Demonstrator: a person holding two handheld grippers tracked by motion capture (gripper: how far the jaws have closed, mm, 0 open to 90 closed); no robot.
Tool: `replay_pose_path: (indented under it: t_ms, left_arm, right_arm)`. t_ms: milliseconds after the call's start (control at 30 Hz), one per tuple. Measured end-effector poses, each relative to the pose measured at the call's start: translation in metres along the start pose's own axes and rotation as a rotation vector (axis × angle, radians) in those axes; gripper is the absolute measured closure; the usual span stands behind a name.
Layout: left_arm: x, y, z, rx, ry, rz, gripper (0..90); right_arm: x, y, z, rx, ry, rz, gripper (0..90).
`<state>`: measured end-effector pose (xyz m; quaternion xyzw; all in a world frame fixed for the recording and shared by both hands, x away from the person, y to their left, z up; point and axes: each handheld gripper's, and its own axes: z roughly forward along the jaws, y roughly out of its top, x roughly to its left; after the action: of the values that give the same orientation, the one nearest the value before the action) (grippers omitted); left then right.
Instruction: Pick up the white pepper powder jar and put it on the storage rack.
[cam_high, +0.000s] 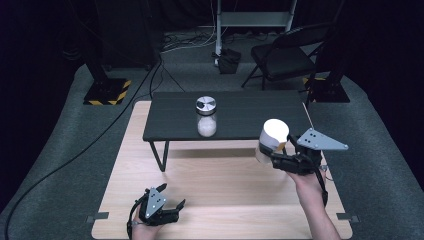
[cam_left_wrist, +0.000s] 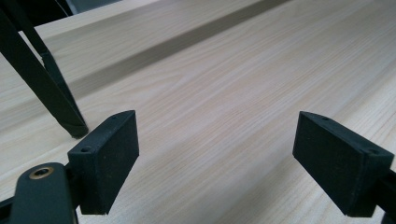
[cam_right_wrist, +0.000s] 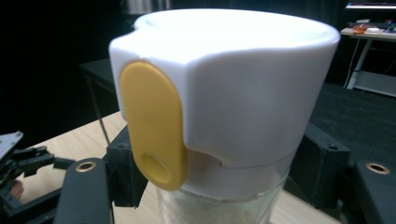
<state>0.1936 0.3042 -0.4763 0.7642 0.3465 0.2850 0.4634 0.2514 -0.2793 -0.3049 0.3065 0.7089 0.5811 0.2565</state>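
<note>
White-capped clear jar (cam_high: 270, 141), yellow oval tab, clamped in right gripper (cam_high: 280, 159).

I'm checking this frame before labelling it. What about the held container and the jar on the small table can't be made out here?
- Clear container with white lid and yellow tab: its base is cut off by the bottom edge of the right gripper view; in the high view the right gripper covers its lower side.
- Glass jar with round metal lid on the black low table: too small in the high view to name its white contents.
</note>
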Motion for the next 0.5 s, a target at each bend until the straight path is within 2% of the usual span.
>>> replay_pose_path:
  t_ms: [167, 500]
  left_arm:
    - [0.000, 0.000, 0.000, 0.001, -0.001, 0.001, 14.2]
    - [0.000, 0.000, 0.000, 0.002, -0.001, 0.002, 14.2]
  right_arm:
    - [0.002, 0.014, 0.003, -0.007, -0.023, -0.003, 30.2]
    - [0.002, 0.028, 0.009, -0.030, -0.060, 0.010, 30.2]
